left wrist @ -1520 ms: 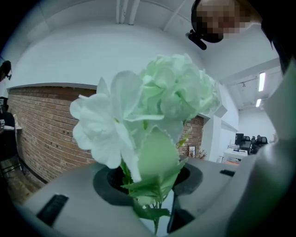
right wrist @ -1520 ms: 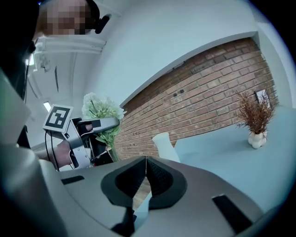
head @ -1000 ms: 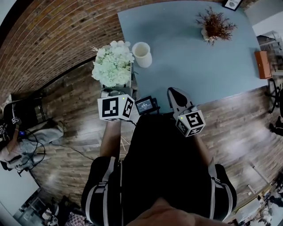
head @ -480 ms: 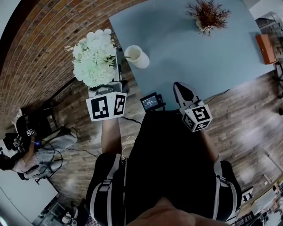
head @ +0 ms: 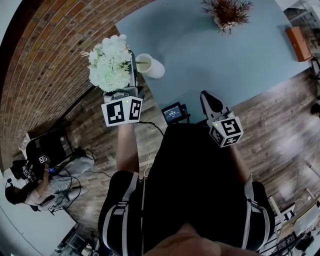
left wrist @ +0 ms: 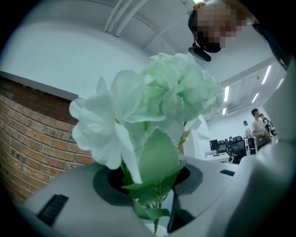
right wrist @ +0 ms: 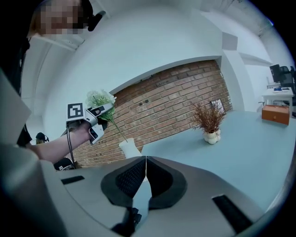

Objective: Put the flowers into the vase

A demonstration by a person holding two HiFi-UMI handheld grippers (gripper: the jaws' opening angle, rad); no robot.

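A bunch of white and pale green flowers [head: 111, 65] sits in my left gripper [head: 131, 70], whose jaws are shut on the stems just under the blooms [left wrist: 152, 111]. Leaves and stems [left wrist: 155, 194] fill the gap between the jaws. In the right gripper view a thin stem [right wrist: 118, 130] slants from that gripper down to the mouth of the white vase [right wrist: 129, 148]. The vase [head: 150, 66] stands near the left edge of the blue-grey table [head: 210, 55]. My right gripper [head: 207, 97] hovers over the table's near edge, shut and empty, its pads [right wrist: 157, 173] meeting.
A dried reddish plant in a small pot [head: 227, 12] stands at the table's far side. An orange box [head: 297, 42] lies at the right edge. A small screen [head: 172, 112] sits at the near edge. A brick wall [head: 45, 55] runs on the left, and a person [head: 30, 182] sits on the floor.
My left gripper has lifted and carried the flowers closer to the vase, so the stem now reaches its mouth. The right gripper has shifted only slightly along the table's near edge.
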